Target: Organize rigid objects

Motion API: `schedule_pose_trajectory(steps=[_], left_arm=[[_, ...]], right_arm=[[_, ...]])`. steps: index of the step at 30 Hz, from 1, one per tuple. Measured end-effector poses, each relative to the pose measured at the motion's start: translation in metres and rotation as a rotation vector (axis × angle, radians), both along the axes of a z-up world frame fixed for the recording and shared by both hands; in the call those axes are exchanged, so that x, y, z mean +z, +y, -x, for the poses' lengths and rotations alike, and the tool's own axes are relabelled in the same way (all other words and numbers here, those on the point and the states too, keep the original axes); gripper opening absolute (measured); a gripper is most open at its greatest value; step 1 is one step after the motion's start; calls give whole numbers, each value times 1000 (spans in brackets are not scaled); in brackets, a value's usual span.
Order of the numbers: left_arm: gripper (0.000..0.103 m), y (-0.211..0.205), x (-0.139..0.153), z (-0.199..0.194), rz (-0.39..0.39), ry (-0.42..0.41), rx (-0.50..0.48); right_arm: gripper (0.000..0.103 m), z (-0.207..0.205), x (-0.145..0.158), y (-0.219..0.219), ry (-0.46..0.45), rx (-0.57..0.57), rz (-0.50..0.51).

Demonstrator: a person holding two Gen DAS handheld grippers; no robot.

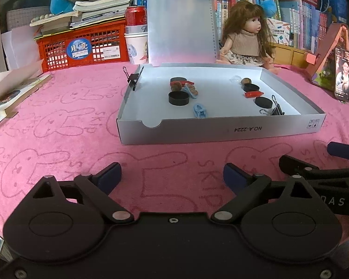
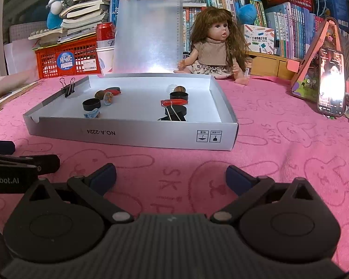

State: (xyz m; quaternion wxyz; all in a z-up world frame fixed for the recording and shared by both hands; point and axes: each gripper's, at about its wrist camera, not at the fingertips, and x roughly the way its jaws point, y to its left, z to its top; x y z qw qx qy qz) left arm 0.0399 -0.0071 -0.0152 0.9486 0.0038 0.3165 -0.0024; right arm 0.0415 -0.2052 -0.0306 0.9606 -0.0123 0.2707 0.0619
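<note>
Rigid objects, black caps [image 1: 178,98], red clips [image 1: 253,93] and blue clips [image 1: 199,111], already lie in two loose groups inside the grey tray [image 1: 221,130] far ahead; I hold my left gripper [image 1: 172,174] and right gripper [image 2: 171,175] wide, empty, near me; sorting looks nearly done.

Both cameras sit low over the pink cloth [image 1: 58,121], each looking forward and slightly downward along its own open fingers, which fill the bottom of the frame. The left wrist view sees the grey tray [image 1: 221,130] a little right of centre; the right wrist view has it left of centre [image 2: 132,134]. Both share the tray, the doll [image 1: 244,32] and the bookshelves behind.
</note>
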Motion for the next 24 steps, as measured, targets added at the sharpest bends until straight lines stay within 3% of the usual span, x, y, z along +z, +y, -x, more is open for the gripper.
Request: schedule_pose_trajectory(steps=[24], left_arm=[[103,4,-1,-2,-1,24,25]], right_arm=[[103,-1,-2,1,2,-4,1]])
